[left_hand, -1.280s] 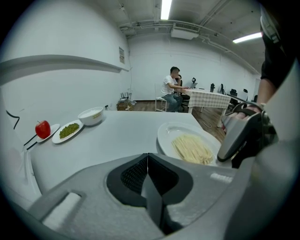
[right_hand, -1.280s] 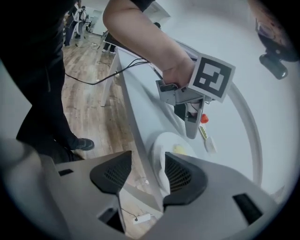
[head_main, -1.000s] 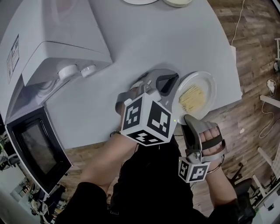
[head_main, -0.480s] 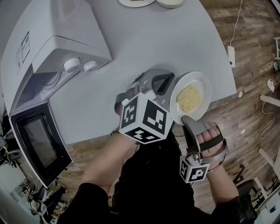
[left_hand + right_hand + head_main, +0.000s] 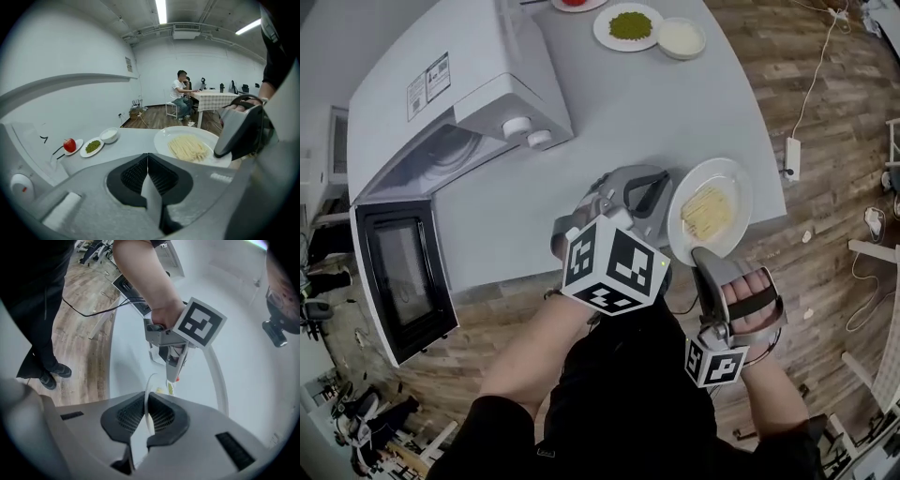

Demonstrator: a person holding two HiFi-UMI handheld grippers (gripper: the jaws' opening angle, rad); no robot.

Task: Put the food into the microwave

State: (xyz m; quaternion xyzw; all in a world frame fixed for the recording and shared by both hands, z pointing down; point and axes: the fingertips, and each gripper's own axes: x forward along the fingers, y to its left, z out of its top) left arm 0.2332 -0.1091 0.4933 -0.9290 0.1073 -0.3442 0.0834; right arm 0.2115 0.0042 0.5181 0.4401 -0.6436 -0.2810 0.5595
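Note:
A white plate (image 5: 712, 216) of pale noodles (image 5: 708, 210) hangs above the near right corner of the grey table (image 5: 609, 112), with a gripper on each side. My left gripper (image 5: 672, 208) is shut on its left rim; in the left gripper view the thin rim (image 5: 149, 187) sits pinched between the jaws, noodles (image 5: 187, 146) just beyond. My right gripper (image 5: 701, 253) is shut on the near rim, which the right gripper view shows as a white edge (image 5: 149, 401) between the pads. The white microwave (image 5: 459, 94) stands at the left with its door (image 5: 401, 277) swung open.
At the table's far end stand a plate of green food (image 5: 628, 25), a small white bowl (image 5: 680, 37) and a plate with a red apple (image 5: 69, 145). Wooden floor and cables lie off the table's right edge. People sit at a distant table (image 5: 180, 91).
The plate has risen off the table with both grippers on it. The head view has tilted, so the microwave's open door and the far dishes now show more fully.

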